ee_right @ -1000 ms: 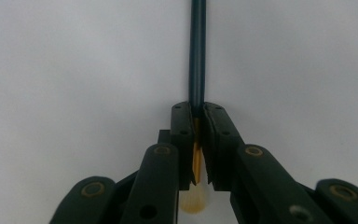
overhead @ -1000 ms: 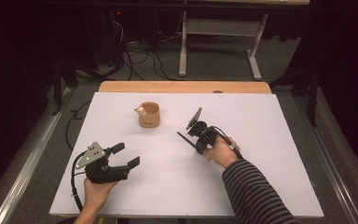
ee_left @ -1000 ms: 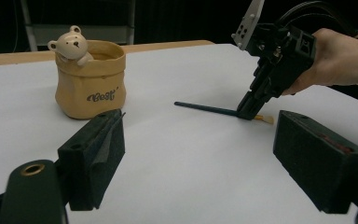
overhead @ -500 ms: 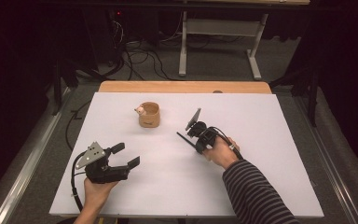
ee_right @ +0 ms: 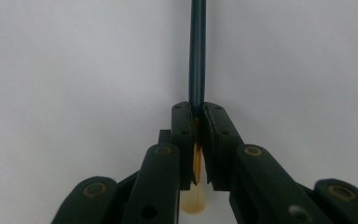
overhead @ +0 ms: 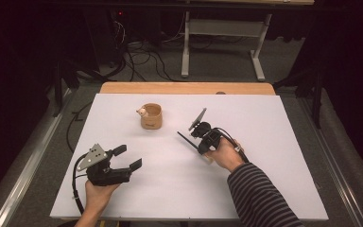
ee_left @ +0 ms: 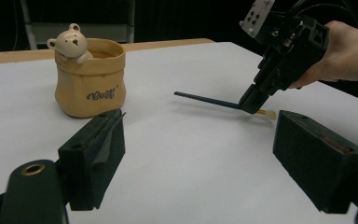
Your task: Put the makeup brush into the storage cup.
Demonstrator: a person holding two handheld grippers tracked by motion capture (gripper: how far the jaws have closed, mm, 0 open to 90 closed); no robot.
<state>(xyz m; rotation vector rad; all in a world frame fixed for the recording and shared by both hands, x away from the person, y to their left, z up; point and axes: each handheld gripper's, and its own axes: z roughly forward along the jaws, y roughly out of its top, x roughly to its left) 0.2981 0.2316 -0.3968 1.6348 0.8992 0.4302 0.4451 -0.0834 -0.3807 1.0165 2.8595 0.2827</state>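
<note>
White board (overhead: 264, 189) is laid over the table, with a strip of wood (overhead: 184, 88) left bare at its far edge. At the near left, the left gripper (overhead: 127, 158) is held low over the board, its jaws spread wide with nothing between them. To the right of the middle, the right gripper (overhead: 199, 146) is tipped down toward the board, and its jaws are clamped on a brush (ee_right: 197, 56). The brush is held near its pale bristles, and its dark handle is pointed out toward the pot (overhead: 151, 116). A tan pot with a small bear (ee_left: 71, 43) on its rim is set behind the left gripper, well apart from both grippers.
</note>
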